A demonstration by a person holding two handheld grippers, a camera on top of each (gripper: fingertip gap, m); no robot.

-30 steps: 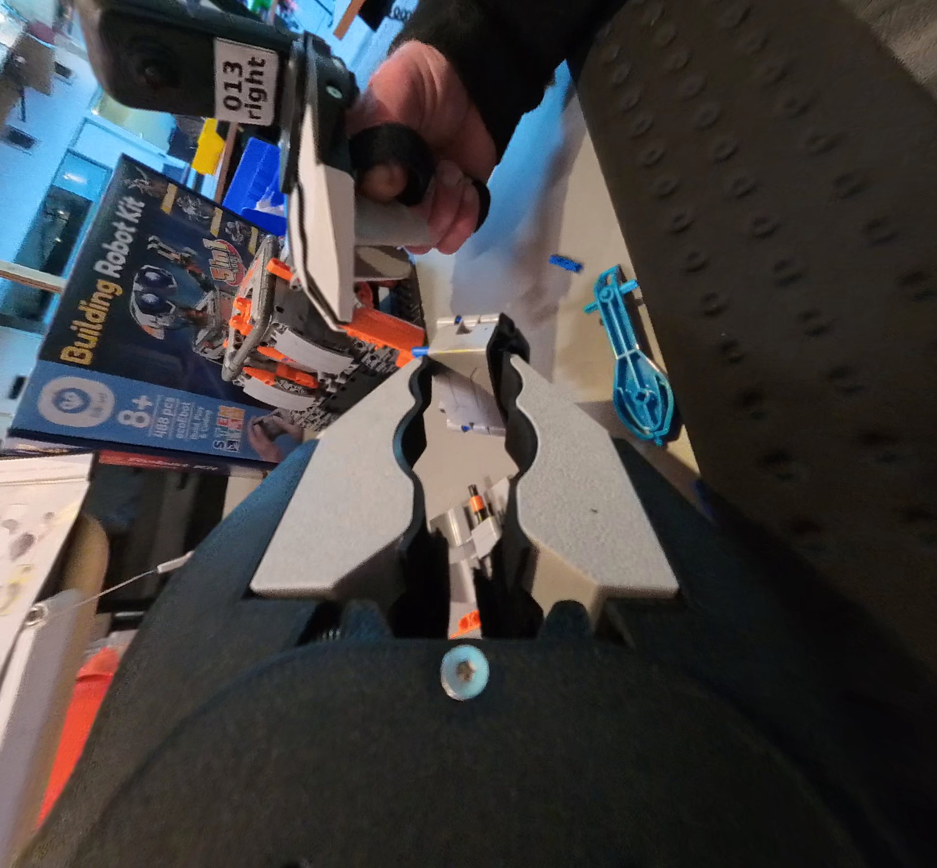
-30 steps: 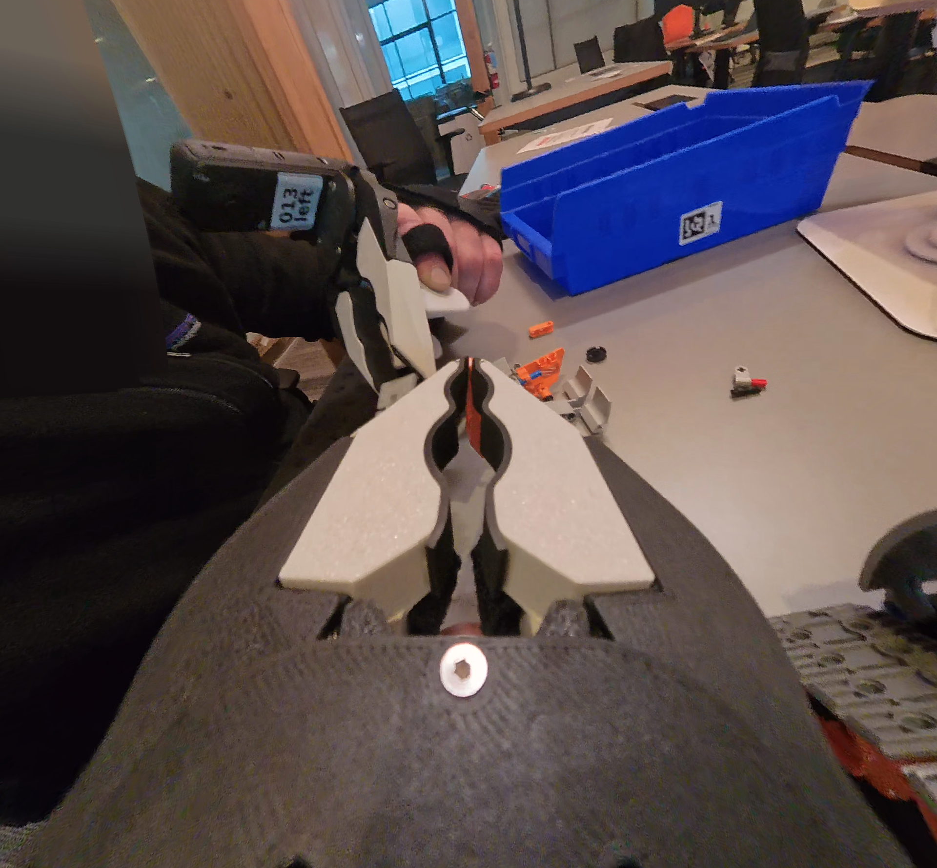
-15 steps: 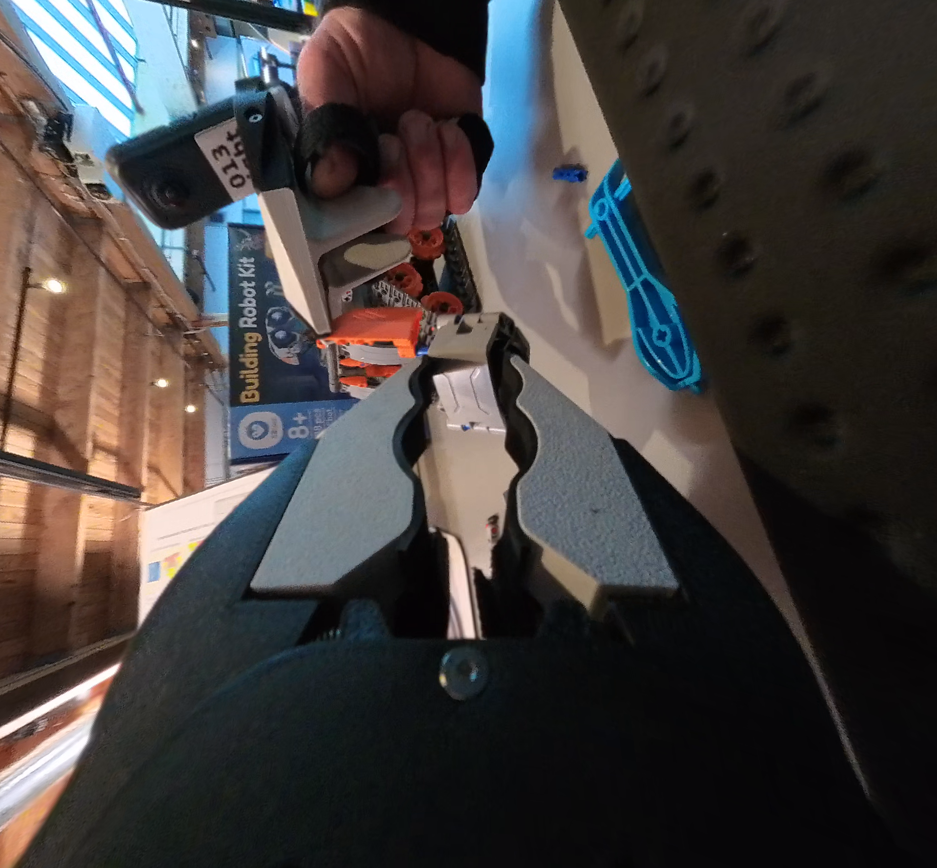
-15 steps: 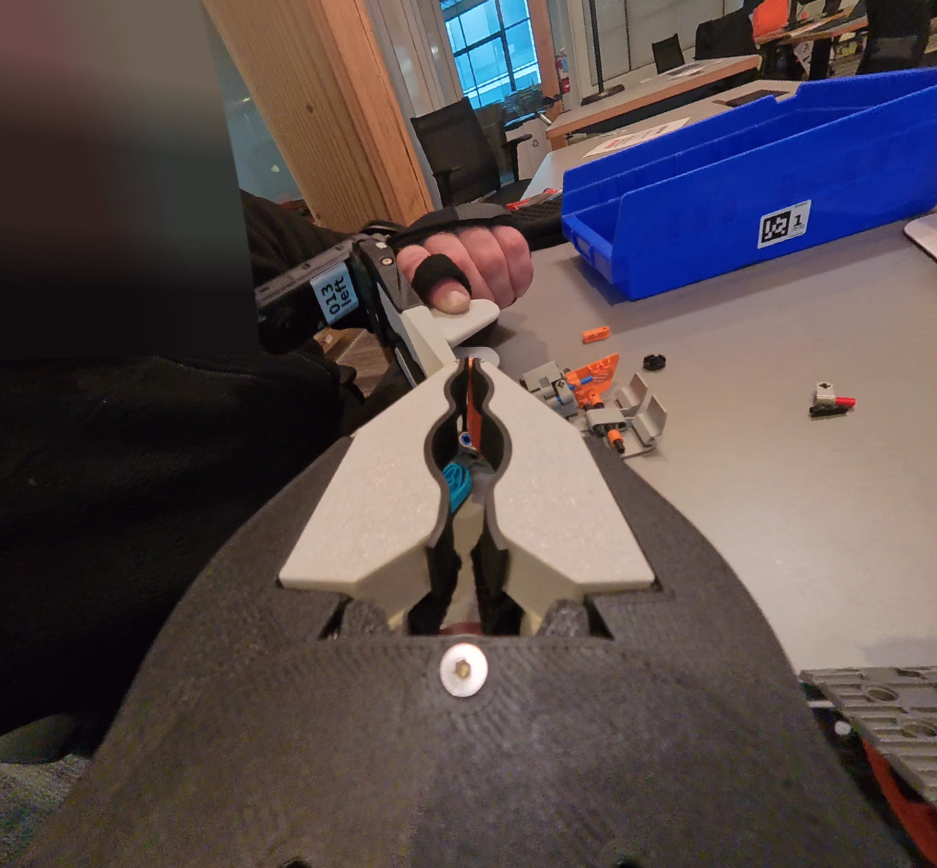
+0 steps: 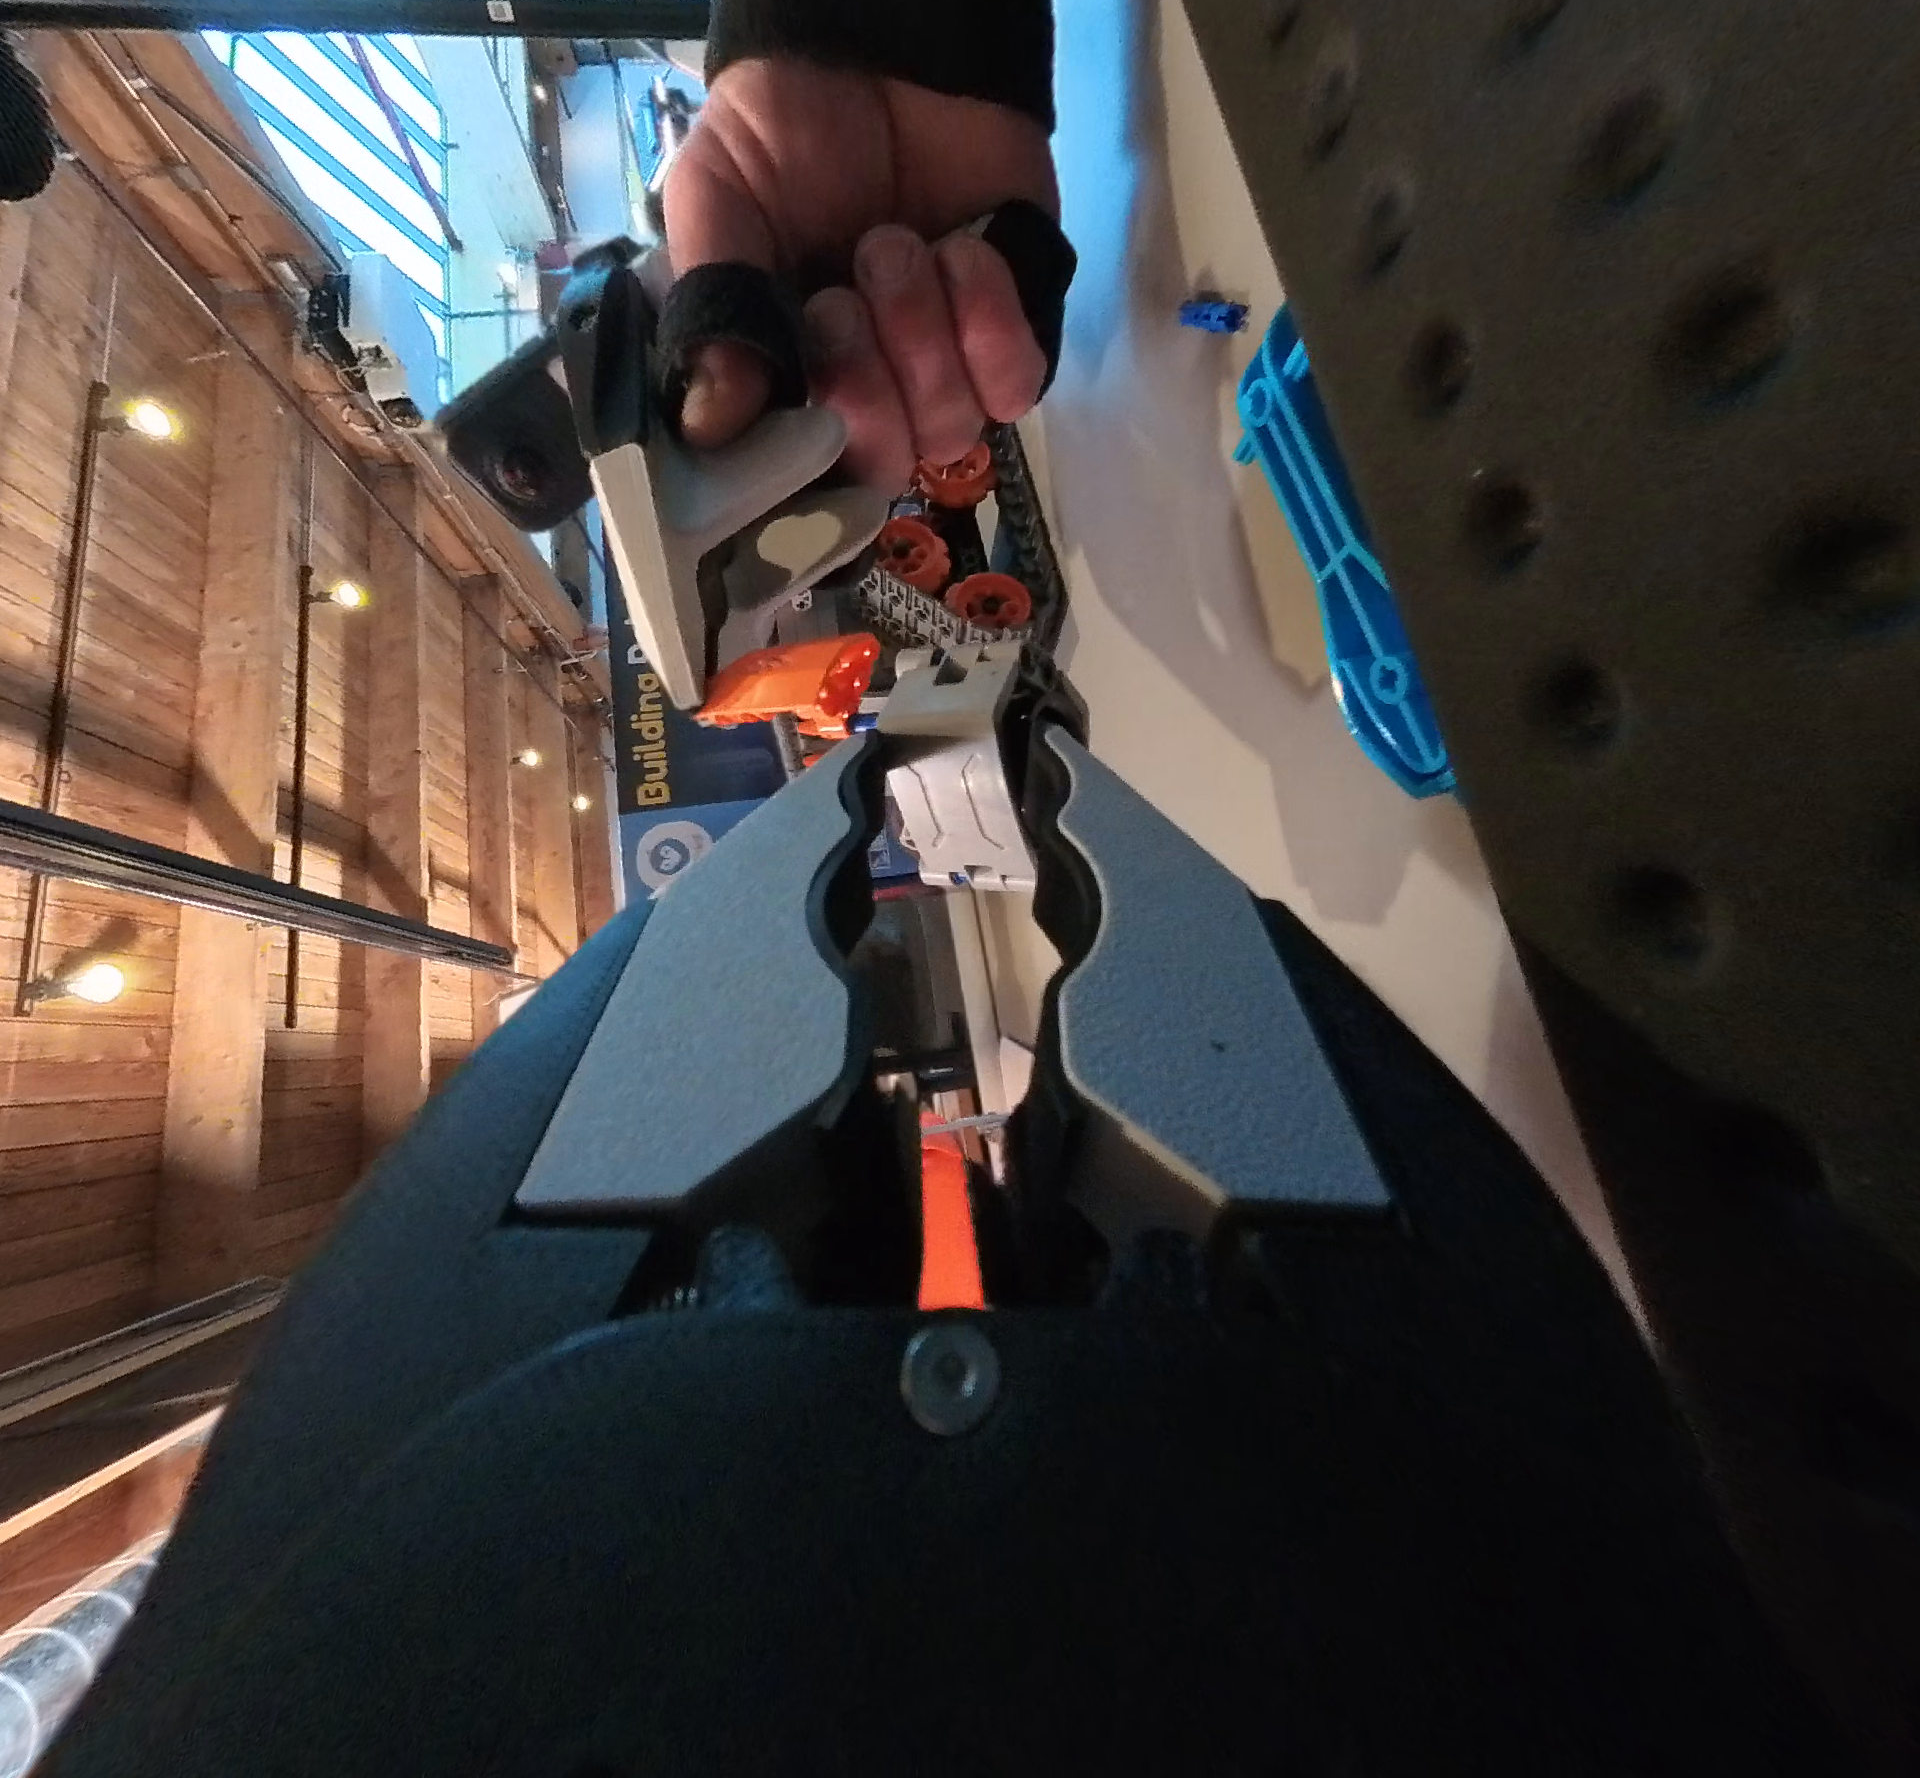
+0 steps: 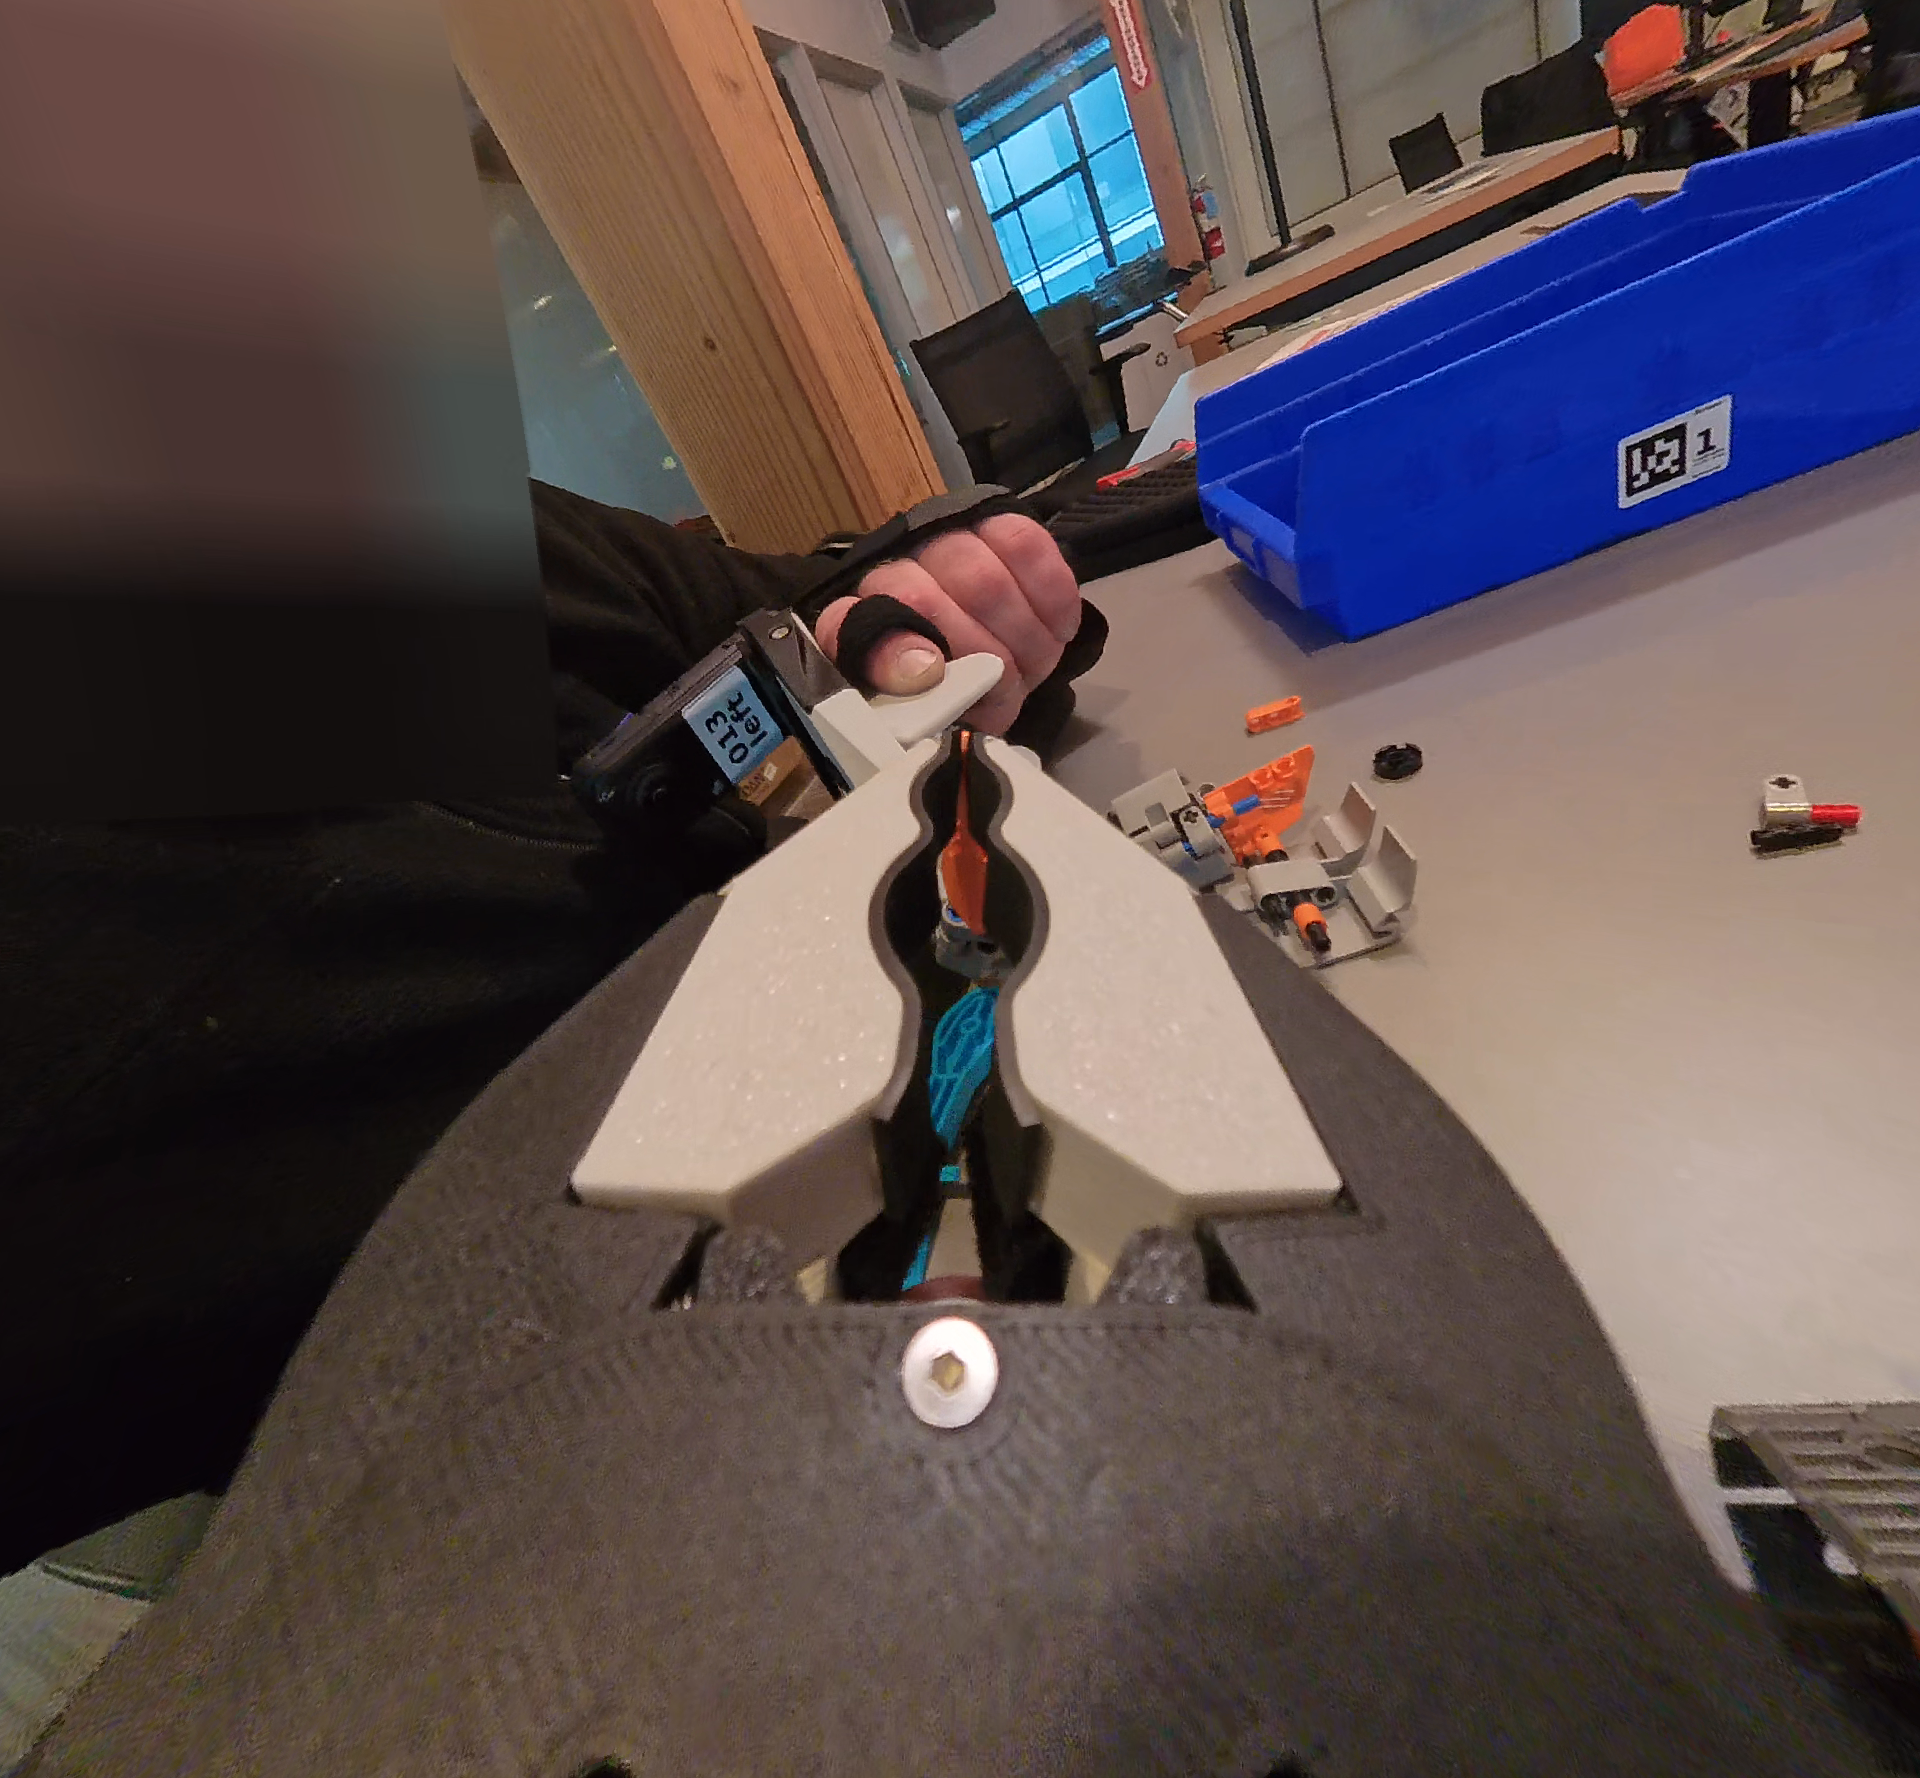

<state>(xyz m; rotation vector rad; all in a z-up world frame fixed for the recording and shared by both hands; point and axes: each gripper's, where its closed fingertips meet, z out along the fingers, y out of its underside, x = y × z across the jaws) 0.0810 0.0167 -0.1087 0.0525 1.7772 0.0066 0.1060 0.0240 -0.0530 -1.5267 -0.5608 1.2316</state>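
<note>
Currently a grey panel piece (image 5: 961,772) is pinched at the tips of the left gripper (image 5: 956,741), while a thin orange piece (image 6: 964,824) is clamped edge-on in the right gripper (image 6: 961,757). Both are held touching above the grey table (image 6: 1558,1053). Either could be twisted loose if pressed off-line.

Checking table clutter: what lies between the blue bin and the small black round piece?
Right wrist view: one small orange piece on bare table between blue bin and black round piece.
</note>
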